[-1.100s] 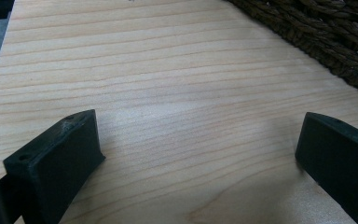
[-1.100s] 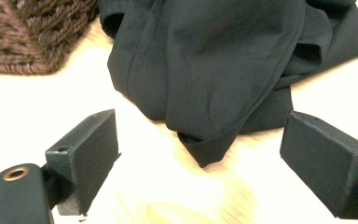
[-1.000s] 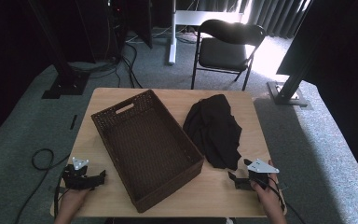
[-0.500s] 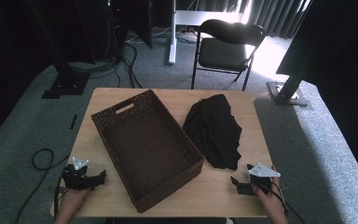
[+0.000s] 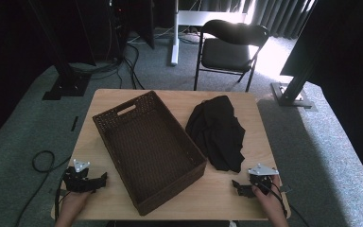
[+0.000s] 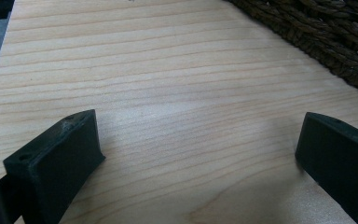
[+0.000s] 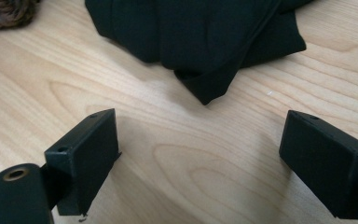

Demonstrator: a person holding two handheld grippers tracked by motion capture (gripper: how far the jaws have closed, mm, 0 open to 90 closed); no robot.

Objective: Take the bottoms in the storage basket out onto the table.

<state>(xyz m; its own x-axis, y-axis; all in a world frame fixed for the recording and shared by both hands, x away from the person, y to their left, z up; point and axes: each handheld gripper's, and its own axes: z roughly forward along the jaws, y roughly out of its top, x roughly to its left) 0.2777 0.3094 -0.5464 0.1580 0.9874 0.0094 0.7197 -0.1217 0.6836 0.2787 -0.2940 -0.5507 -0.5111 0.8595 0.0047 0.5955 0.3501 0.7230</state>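
Grippers wide at the near corners, cloth and basket between

Table (image 5: 227, 198) of pale wood carries a dark woven basket (image 5: 149, 149) set at a slant across its middle, with a crumpled black cloth (image 5: 217, 130) lying just beside it on the right side, apart from the basket wall. The high view takes in this whole layout, plus a black chair (image 5: 229, 47) on the grey carpet beyond the far edge.

The left gripper (image 5: 99, 179) sits low at the near left corner, held in a hand (image 5: 73, 205) coming up from the bottom edge. The left gripper view adds what the high view cannot resolve: its jaws are spread wide over bare wood grain, nothing between them, and the basket's woven wall (image 6: 335, 42) runs across the upper right corner, near but not touching.

The right gripper (image 5: 238, 187) rests at the near right corner, just short of the cloth's nearest tip. From the right gripper view its jaws also stand far apart and empty, while a folded point of the cloth (image 7: 205, 91) hangs toward the gap without reaching it; a bit of the basket corner (image 7: 4, 14) peeks in at the top left.
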